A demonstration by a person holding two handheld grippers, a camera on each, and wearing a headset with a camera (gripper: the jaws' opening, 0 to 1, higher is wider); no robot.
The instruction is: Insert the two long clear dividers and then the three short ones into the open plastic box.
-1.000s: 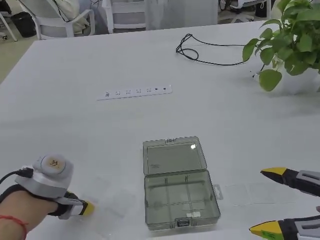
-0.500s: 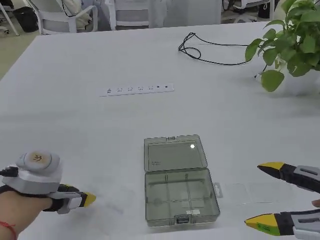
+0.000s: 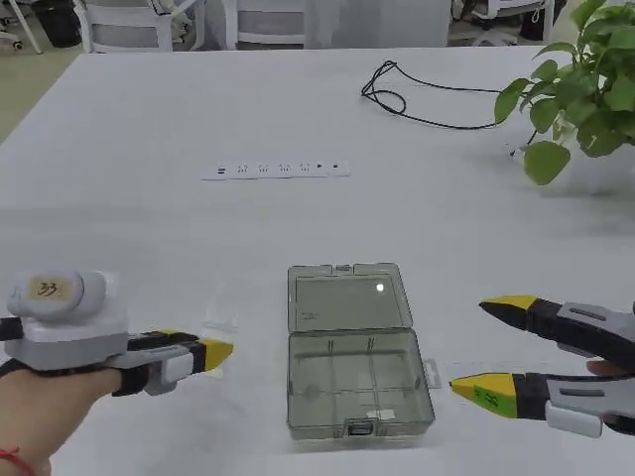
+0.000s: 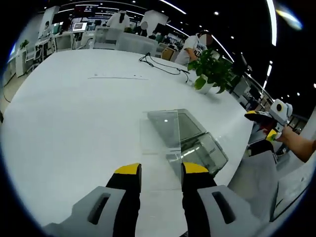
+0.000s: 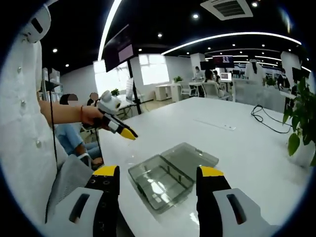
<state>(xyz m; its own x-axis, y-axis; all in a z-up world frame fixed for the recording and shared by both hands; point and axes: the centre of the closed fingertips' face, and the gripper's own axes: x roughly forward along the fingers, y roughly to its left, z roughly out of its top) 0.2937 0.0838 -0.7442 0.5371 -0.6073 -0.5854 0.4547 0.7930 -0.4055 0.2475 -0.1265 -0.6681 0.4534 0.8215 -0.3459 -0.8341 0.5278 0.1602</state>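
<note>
The open smoky plastic box (image 3: pixel 359 389) lies in the middle near the table's front edge, with its lid (image 3: pixel 347 296) folded back flat. Faint lines show inside it. My left gripper (image 3: pixel 216 353) hovers to the left of the box, turned on its side. In the left gripper view its jaws (image 4: pixel 161 170) are shut on the side edges of a clear divider (image 4: pixel 160 143), and the box (image 4: pixel 197 148) shows through the sheet. My right gripper (image 3: pixel 491 347) stands open just right of the box, with nothing between its jaws (image 5: pixel 158 173). A small clear tab (image 3: pixel 432 375) lies beside the box.
A white power strip (image 3: pixel 276 170) lies mid-table. A black cable (image 3: pixel 417 99) loops at the back, and a potted plant (image 3: pixel 580 89) stands at the far right. White chairs (image 3: pixel 263 20) line the far edge. The table's front edge is close below the box.
My left gripper has risen off the table and moved right toward the box with the clear divider. My right gripper has moved left, closer to the box.
</note>
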